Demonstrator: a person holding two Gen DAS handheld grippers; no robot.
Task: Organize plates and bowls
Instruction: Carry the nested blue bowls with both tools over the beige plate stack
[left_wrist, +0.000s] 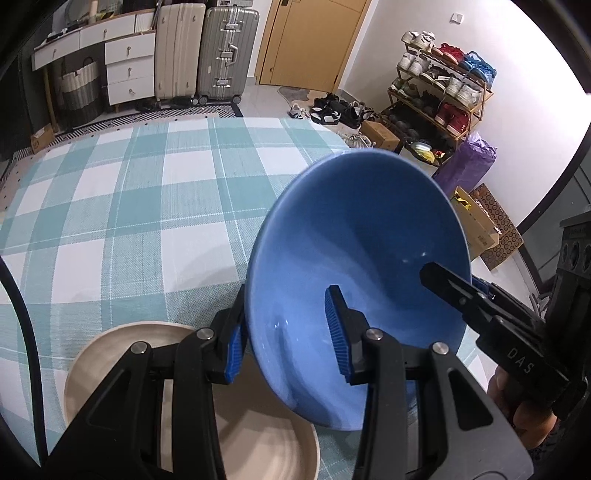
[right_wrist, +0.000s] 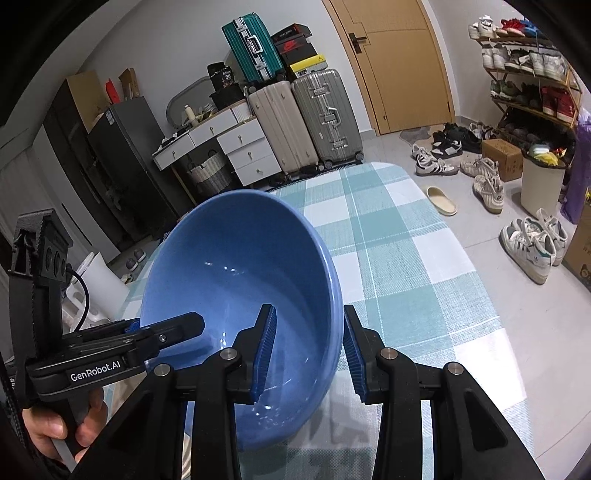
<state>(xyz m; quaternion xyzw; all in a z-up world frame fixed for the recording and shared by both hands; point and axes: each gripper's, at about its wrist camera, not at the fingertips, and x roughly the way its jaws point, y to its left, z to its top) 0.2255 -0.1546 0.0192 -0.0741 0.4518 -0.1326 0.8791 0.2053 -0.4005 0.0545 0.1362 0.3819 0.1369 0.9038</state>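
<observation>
Nearest in the left wrist view, the left gripper is closed on the wall of the blue bowl, one blue pad outside and one inside the rim, so the bowl hangs tilted above the table. Directly beneath it, by the table's near edge, sits a beige plate, partly hidden by the gripper's black frame. The right gripper clamps the opposite side of the same bowl in the same way, its pads narrowly parted with the rim between them; in the left view it reaches in from the right, a hand below it. The checked tablecloth stretches bare to the table's far edge. Beyond that edge stand two upright suitcases, a white drawer unit with a woven basket beside it, and a wooden door. To the right, off the table's far corner, loose shoes and a cardboard box lie on the floor before a shoe rack.
</observation>
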